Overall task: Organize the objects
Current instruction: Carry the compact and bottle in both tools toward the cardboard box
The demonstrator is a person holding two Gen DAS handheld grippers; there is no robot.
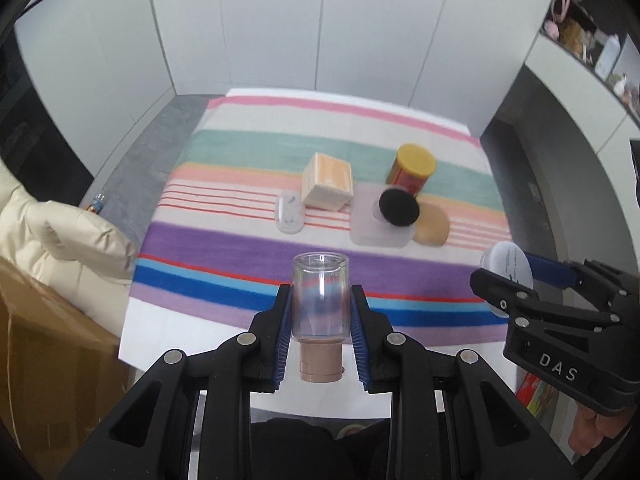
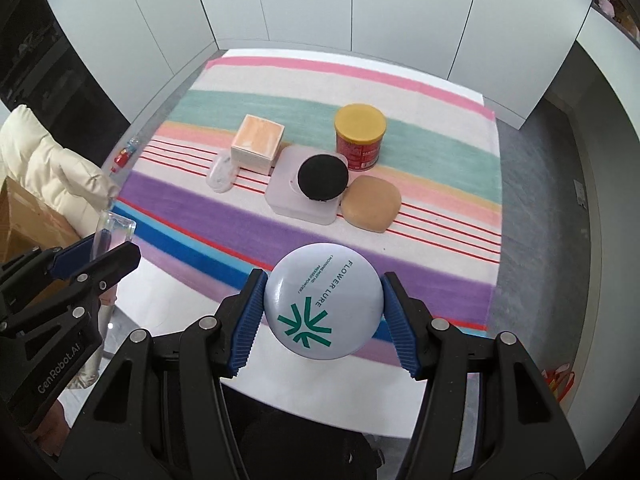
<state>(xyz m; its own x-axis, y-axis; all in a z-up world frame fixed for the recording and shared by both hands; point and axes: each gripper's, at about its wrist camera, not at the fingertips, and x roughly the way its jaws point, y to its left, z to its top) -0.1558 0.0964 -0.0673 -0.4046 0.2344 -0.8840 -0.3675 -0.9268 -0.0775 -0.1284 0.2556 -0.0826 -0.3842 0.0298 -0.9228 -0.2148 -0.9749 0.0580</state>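
Observation:
My left gripper (image 1: 319,300) is shut on a clear glass bottle (image 1: 319,300) with a brown cap (image 1: 320,364), held above the near edge of the striped cloth (image 1: 240,248). In the right wrist view that gripper (image 2: 96,256) and the bottle (image 2: 114,232) show at the left. My right gripper (image 2: 323,300) is shut on a round pale compact (image 2: 323,304) with green lettering, also lifted over the near edge; from the left wrist view it (image 1: 520,276) appears at the right with the compact (image 1: 508,268).
On the cloth (image 2: 440,152) stand a cream box (image 2: 258,144), a red can with a yellow lid (image 2: 360,134), a frosted container (image 2: 288,196) bearing a black round lid (image 2: 323,178), a tan pad (image 2: 370,202) and a clear small case (image 2: 220,176). A cream jacket (image 1: 68,236) lies left.

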